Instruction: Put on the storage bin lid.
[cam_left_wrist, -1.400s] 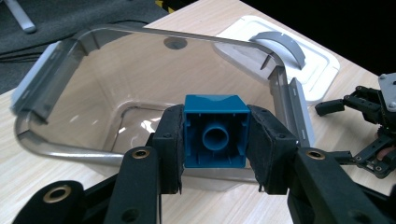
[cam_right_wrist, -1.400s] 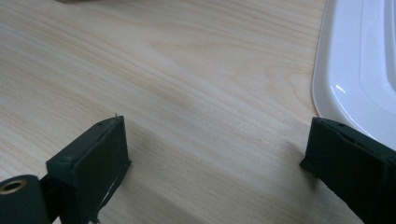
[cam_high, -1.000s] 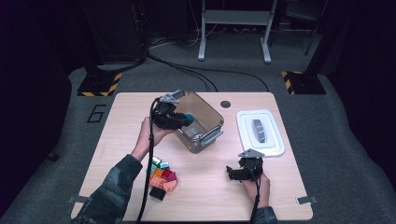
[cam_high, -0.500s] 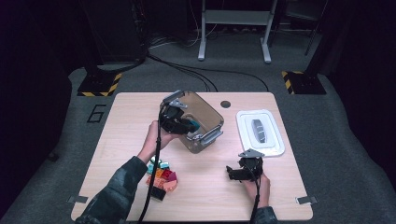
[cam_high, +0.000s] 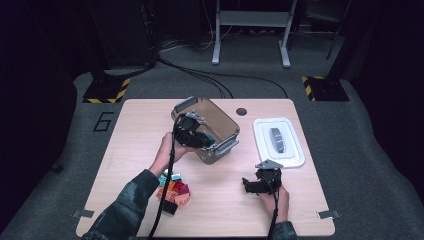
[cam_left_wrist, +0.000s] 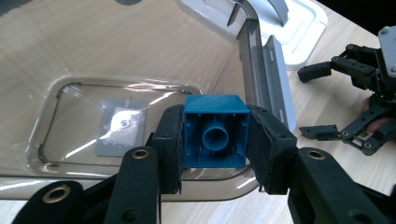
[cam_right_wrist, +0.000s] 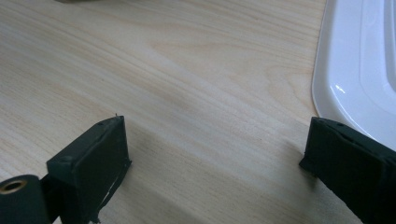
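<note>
Nearest the person, a heap of coloured blocks (cam_high: 172, 191) sits on the tabletop (cam_high: 130, 130) by the left forearm, apparently waiting to be moved. Right hand-held gripper (cam_high: 256, 184) rests low on the wood at the near right, jaws spread wide with nothing between them; in the right gripper view, bare wood grain lies between the two pads and the white lid (cam_right_wrist: 359, 60) sits just off to one side. Mid-table: left hand-held gripper (cam_left_wrist: 215, 140) is clamped on a blue block (cam_left_wrist: 215, 131), hollow underside toward the camera, poised over the near rim of the clear plastic box (cam_left_wrist: 107, 93). The box interior looks empty apart from a small label on its floor, so I judge the packing is at its start: one block carried to the box and not yet let go, the heap left to shift, the lid (cam_high: 278, 141) lying apart to the right, presumably to be fitted last. Surface is pale wood laminate with a dark cable port (cam_high: 241, 111) near the far edge. Beyond it: grey carpet, black cables trailing, two yellow-and-black striped floor markers, a metal stand, and a dim room behind.
</note>
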